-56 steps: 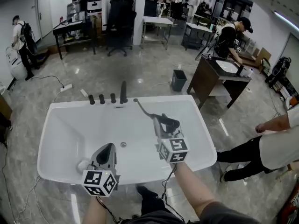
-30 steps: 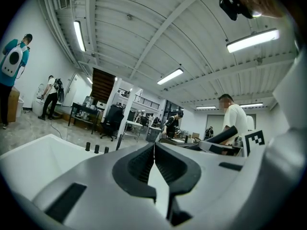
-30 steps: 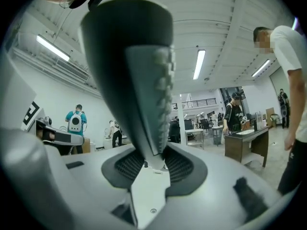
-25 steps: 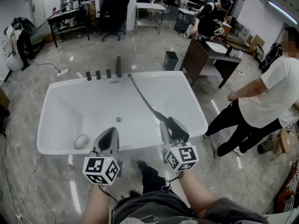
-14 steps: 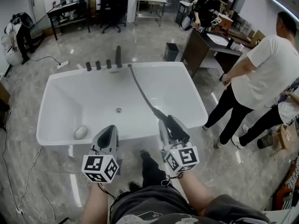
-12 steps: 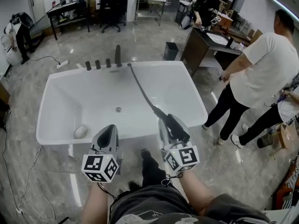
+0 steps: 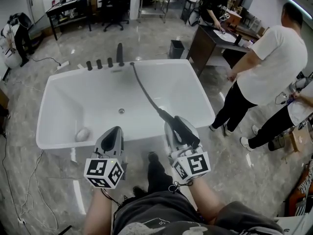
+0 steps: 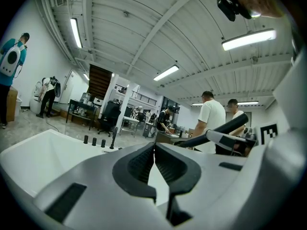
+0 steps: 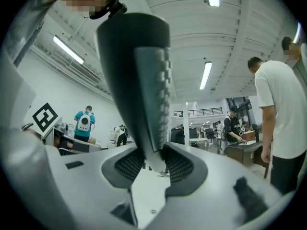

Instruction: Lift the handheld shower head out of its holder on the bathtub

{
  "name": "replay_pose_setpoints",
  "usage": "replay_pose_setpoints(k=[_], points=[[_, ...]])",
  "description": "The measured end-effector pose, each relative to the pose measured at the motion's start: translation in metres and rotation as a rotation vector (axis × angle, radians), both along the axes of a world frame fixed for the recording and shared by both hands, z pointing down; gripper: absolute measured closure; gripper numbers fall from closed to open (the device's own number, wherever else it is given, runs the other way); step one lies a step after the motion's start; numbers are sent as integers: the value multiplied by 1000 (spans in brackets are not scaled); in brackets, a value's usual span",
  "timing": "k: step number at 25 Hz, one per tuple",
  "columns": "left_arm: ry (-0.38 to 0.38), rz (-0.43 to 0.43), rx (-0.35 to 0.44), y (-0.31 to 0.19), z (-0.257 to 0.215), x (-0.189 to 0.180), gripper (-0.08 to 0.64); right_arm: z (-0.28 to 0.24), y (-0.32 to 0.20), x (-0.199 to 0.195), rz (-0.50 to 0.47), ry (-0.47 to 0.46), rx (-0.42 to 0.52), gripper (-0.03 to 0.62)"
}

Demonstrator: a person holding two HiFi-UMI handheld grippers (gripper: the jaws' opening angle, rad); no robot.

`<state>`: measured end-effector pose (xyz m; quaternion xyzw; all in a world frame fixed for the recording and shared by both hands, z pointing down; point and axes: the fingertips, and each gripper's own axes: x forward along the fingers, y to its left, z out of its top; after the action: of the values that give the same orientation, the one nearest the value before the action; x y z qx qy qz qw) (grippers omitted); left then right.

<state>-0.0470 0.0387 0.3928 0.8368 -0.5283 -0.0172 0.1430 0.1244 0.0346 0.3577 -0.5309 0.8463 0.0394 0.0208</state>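
Your right gripper (image 7: 172, 124) clamps the dark grey handheld shower head (image 7: 188, 136), its black hose (image 7: 144, 92) trailing to the white rectangular bathtub (image 7: 203, 102); your left gripper (image 7: 115, 131) hangs closed, empty.

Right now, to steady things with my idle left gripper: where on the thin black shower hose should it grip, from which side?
Probably the stretch of thin black shower hose just behind the dark shower head in the right gripper, hanging free over the white bathtub. Bring the left gripper from its left, jaws across it.

Open lab hall; bathtub (image 7: 58, 106) among workbenches (image 7: 63, 6) and office chairs (image 7: 116, 4).
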Motion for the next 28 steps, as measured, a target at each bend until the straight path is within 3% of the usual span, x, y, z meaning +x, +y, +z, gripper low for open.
replay_pose_setpoints(k=[9,28], points=[[-16,15,-22,7,9,16,544,42,1,19,44,-25,-145,451],[-22,7,-34,2,18,8,545,58,-10,16,59,6,-186,451]])
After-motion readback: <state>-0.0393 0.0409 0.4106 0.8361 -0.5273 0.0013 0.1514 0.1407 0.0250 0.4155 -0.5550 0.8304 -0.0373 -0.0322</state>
